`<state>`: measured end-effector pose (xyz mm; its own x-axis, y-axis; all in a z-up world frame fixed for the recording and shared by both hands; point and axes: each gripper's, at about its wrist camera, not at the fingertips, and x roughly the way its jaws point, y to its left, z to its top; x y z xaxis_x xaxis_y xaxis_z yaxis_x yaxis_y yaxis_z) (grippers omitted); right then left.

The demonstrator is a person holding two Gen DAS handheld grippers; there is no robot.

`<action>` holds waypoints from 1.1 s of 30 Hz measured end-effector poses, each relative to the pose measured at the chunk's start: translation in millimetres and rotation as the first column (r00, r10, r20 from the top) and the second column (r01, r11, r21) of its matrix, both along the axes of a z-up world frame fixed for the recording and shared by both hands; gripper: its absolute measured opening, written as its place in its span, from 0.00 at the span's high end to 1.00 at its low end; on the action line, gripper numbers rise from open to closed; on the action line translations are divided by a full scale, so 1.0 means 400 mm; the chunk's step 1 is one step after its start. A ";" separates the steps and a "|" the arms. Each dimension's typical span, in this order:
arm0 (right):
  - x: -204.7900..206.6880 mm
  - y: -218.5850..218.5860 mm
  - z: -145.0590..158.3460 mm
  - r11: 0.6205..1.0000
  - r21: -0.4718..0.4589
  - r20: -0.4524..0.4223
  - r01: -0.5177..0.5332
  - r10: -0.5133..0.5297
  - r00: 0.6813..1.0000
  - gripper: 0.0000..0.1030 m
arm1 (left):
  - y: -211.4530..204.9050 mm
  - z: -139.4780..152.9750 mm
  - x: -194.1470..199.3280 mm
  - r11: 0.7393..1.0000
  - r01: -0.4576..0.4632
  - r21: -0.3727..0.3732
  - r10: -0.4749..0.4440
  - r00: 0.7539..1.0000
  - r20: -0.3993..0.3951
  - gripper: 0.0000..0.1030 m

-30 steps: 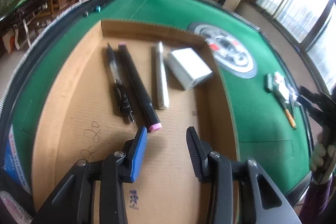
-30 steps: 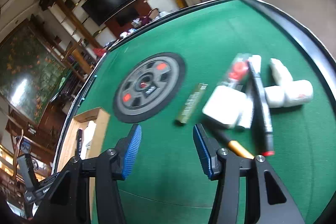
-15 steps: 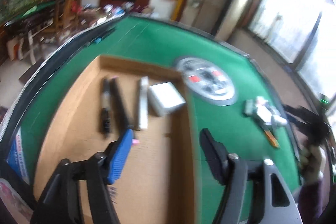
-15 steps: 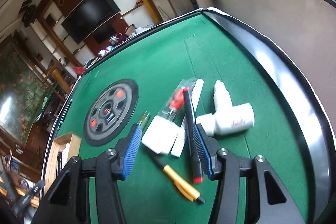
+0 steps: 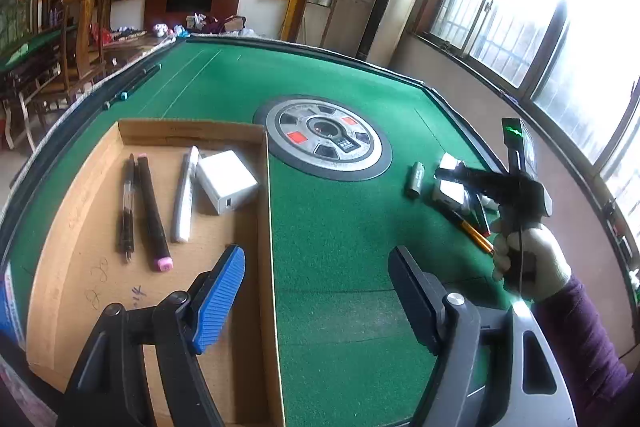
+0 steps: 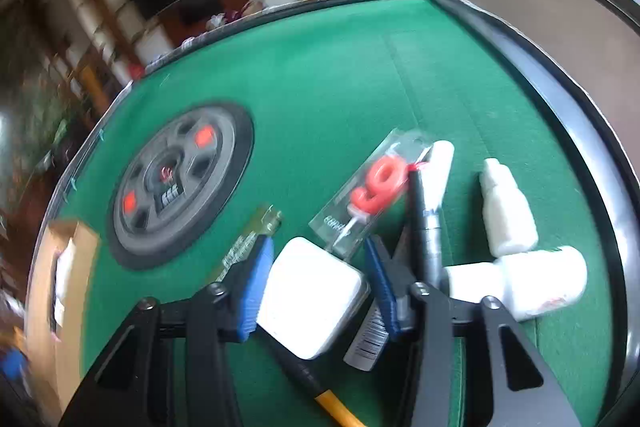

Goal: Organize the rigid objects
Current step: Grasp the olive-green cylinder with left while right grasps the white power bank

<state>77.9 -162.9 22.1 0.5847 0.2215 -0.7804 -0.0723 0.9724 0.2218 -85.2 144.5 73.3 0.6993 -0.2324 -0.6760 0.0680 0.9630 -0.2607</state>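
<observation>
Left hand-held gripper point(image 5: 316, 281) hangs above edge of shallow brown cardboard tray point(image 5: 80, 211) on green felt tabletop point(image 5: 340, 219), jaws wide, opening, nothing between. Tray holds two black pens point(image 5: 140, 203), grey marker point(image 5: 185, 199), white square charger block point(image 5: 226, 181). Right hand-held gripper point(image 6: 316, 291), in gloved hand point(image 5: 528, 263), straddles second white square adapter point(image 6: 312, 297) amid loose pile right of round grey dial plate point(image 6: 180, 183); jaws closing, contact unclear through blur.
</observation>
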 end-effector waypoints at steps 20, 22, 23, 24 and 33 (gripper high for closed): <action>-0.146 -0.209 0.040 0.911 0.411 0.070 0.031 -0.066 0.995 0.48 | -0.490 -0.136 0.470 0.924 0.361 0.130 -0.338 0.926 -0.169 0.39; -0.129 -0.205 0.042 0.903 0.429 0.060 0.031 -0.063 0.996 0.48 | -0.531 -0.179 0.499 0.904 0.370 0.215 -0.329 0.922 -0.202 0.41; -0.128 -0.204 0.041 0.899 0.437 0.055 0.028 -0.058 0.997 0.48 | -0.544 -0.184 0.498 0.893 0.370 0.257 -0.333 0.926 -0.178 0.43; -0.125 -0.206 0.040 0.896 0.443 0.052 0.027 -0.056 0.997 0.48 | -0.552 -0.185 0.491 0.881 0.384 0.276 -0.352 0.922 -0.162 0.47; -0.120 -0.202 0.033 0.898 0.438 0.036 0.030 -0.051 0.998 0.48 | -0.472 -0.159 0.432 0.909 0.372 0.186 -0.343 0.924 -0.170 0.81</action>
